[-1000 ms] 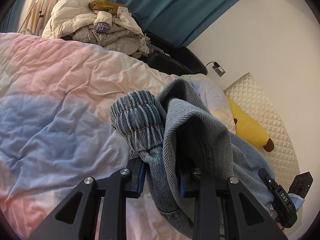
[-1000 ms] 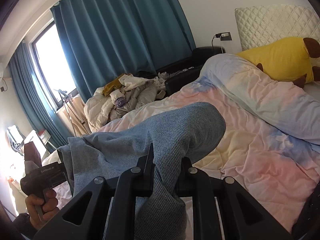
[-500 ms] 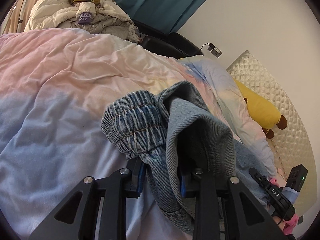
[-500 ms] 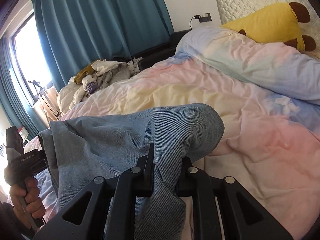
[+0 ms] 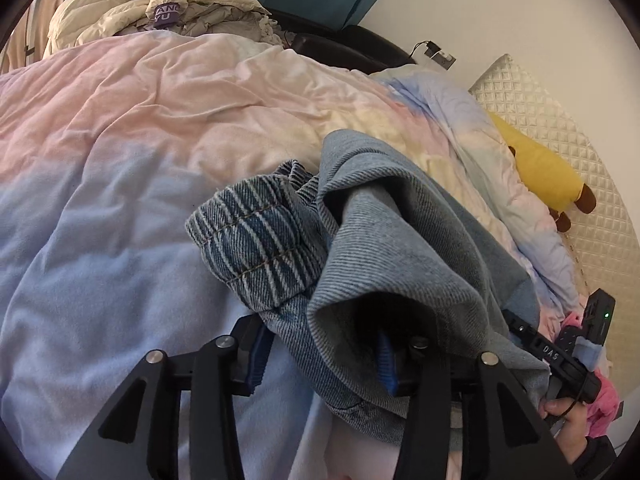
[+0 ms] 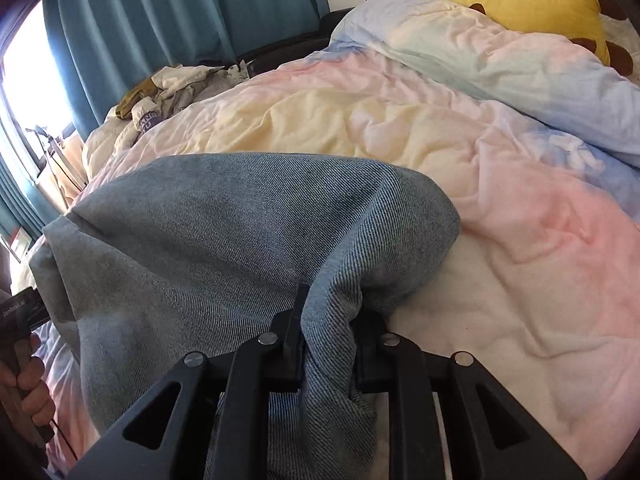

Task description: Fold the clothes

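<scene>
Left tongs [image 5: 320, 354] just spread wide, jeans [image 5: 380, 248] draped loose between the pads, right tongs [image 6: 330, 344] easing yet clenched on denim, jeans bunched ahead on the duvet [image 6: 400, 128], clothes pile [image 5: 160, 4] beyond

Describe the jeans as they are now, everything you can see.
The jeans are faded blue denim, bunched up and sagging onto the pastel duvet. A stitched hem is turned out and shows its darker striped inside. The cloth lies loose between the left tool's wide jaws and is pinched in the right tool. Both tools' jaws have just been opening.
</scene>
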The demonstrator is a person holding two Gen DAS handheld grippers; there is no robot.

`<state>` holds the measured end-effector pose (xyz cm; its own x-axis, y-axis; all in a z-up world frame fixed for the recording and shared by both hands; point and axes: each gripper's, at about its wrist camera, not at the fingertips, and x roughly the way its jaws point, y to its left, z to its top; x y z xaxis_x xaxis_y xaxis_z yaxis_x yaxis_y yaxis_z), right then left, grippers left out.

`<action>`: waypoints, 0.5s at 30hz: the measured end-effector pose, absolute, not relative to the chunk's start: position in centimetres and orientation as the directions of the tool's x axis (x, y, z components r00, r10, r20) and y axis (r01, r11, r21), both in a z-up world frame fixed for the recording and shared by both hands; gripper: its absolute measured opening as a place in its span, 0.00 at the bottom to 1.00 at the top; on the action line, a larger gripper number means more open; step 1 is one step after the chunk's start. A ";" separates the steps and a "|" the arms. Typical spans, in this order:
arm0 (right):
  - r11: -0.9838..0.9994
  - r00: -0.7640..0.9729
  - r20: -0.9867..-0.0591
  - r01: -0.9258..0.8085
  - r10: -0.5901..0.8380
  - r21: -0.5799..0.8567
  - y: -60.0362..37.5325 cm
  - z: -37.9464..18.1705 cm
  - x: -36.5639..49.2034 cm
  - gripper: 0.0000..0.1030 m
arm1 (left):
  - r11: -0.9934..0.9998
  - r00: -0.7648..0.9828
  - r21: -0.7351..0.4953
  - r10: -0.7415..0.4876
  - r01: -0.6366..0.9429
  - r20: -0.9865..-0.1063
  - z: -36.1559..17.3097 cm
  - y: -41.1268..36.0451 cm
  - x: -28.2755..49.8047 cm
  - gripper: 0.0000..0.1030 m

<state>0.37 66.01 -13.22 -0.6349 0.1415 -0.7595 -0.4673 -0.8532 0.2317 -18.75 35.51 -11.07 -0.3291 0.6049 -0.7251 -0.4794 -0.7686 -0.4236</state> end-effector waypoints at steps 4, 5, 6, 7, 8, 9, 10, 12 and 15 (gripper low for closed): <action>-0.814 -0.610 -0.783 -0.512 0.121 0.273 66.7 -11.9 1.1 0.40 | -0.802 -0.373 -0.323 0.537 -0.502 -0.756 -9.4 35.0 -16.8 0.50; -0.807 -0.611 -0.782 -0.520 0.122 0.281 66.7 -11.4 1.5 0.44 | -0.807 -0.386 -0.304 0.527 -0.506 -0.757 -8.9 34.6 -16.3 0.50; -0.806 -0.617 -0.777 -0.518 0.120 0.287 66.6 -10.9 1.9 0.47 | -0.812 -0.400 -0.286 0.517 -0.509 -0.757 -8.4 34.3 -15.8 0.50; -0.805 -0.625 -0.772 -0.515 0.118 0.294 66.4 -10.3 2.3 0.48 | -0.815 -0.414 -0.276 0.514 -0.510 -0.751 -7.7 33.8 -15.3 0.50; -0.809 -0.624 -0.771 -0.515 0.126 0.283 66.1 -9.6 2.5 0.48 | -0.817 -0.428 -0.268 0.511 -0.510 -0.746 -7.0 33.3 -14.9 0.50; -0.813 -0.622 -0.771 -0.515 0.136 0.272 65.8 -8.8 2.8 0.49 | -0.820 -0.436 -0.265 0.510 -0.508 -0.742 -6.4 32.7 -14.6 0.50; -0.817 -0.621 -0.770 -0.515 0.146 0.260 65.4 -8.1 3.0 0.50 | -0.822 -0.443 -0.263 0.508 -0.505 -0.739 -5.7 32.3 -14.3 0.50; -0.825 -0.636 -0.756 -0.504 0.155 0.255 64.7 -6.4 3.6 0.52 | -0.826 -0.459 -0.258 0.507 -0.501 -0.730 -4.3 31.3 -13.7 0.50; -0.836 -0.663 -0.731 -0.486 0.164 0.253 63.4 -3.7 4.3 0.53 | -0.830 -0.492 -0.246 0.507 -0.501 -0.707 -2.0 29.8 -12.5 0.50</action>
